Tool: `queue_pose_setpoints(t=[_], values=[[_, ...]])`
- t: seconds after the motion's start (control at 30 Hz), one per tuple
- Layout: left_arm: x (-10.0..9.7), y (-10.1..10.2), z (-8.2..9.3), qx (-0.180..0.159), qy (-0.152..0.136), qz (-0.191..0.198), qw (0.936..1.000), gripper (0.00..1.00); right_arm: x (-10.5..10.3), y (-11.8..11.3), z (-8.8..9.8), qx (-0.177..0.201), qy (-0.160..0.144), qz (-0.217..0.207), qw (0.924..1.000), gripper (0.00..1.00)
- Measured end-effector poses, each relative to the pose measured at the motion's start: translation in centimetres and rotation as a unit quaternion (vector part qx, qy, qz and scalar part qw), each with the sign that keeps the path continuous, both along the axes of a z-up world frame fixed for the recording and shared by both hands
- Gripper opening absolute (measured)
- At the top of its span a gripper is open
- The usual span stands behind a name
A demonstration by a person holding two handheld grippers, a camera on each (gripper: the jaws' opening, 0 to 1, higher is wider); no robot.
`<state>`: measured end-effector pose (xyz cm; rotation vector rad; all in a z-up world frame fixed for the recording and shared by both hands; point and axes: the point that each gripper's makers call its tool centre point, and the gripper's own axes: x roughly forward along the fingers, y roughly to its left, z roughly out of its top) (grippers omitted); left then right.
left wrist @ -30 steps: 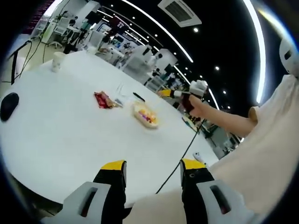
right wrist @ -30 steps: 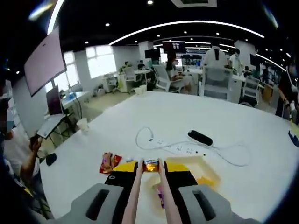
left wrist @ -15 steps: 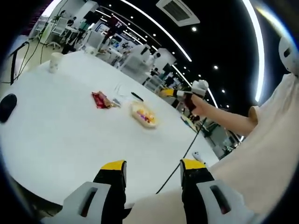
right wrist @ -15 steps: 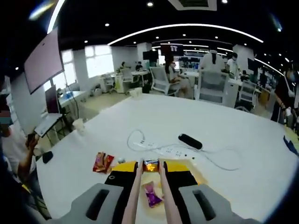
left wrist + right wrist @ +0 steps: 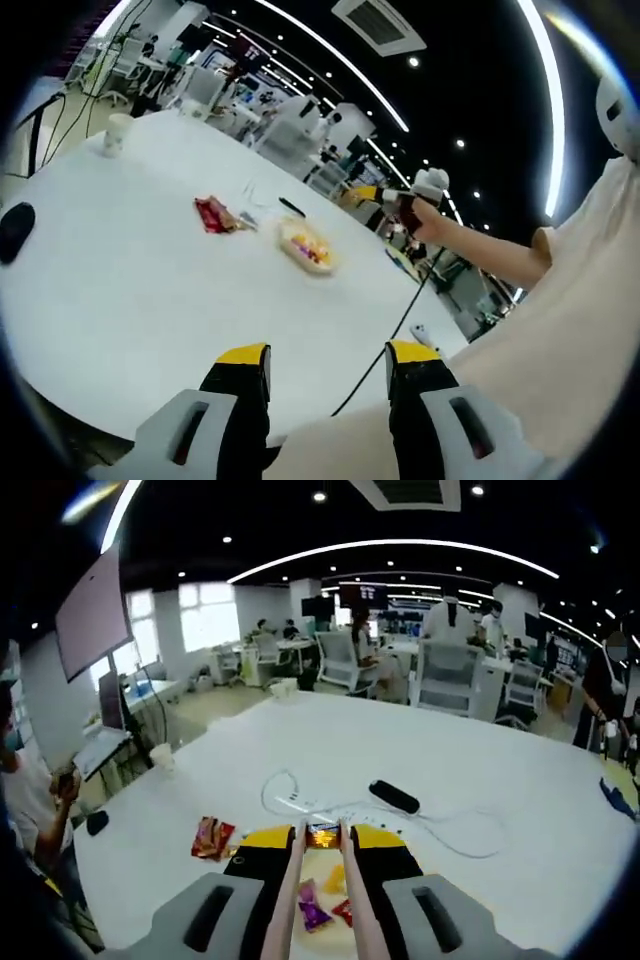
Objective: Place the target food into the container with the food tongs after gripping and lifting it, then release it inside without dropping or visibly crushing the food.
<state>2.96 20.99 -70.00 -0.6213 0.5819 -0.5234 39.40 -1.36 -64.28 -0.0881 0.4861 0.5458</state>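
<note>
Pinched between the tips of the pink food tongs (image 5: 318, 880), a small wrapped snack (image 5: 323, 833) hangs above the container (image 5: 308, 246) on the white table (image 5: 120, 290). The right gripper (image 5: 318, 842) is clamped on the tongs. The left gripper (image 5: 328, 362) hovers with jaws apart, well back from a red packet (image 5: 214, 213).

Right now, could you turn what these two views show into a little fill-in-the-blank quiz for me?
1. The tongs held in the right tool grip a small ____ snack.
2. Below the tongs lies the container, which already holds ____ sweets.
3. The red snack packet lies on the ____ table.
4. The left tool has its jaws ____.

Missing words: wrapped; wrapped; white; open
</note>
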Motion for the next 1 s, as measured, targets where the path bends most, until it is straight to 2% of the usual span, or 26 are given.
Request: queue_pose_setpoints(t=[1.0], values=[[0.1,-0.1,-0.3,-0.001,0.006,-0.001,1.0000,0.45,0.5,-1.2,-0.7,0.004,0.007,-0.011,0.9999,0.21]])
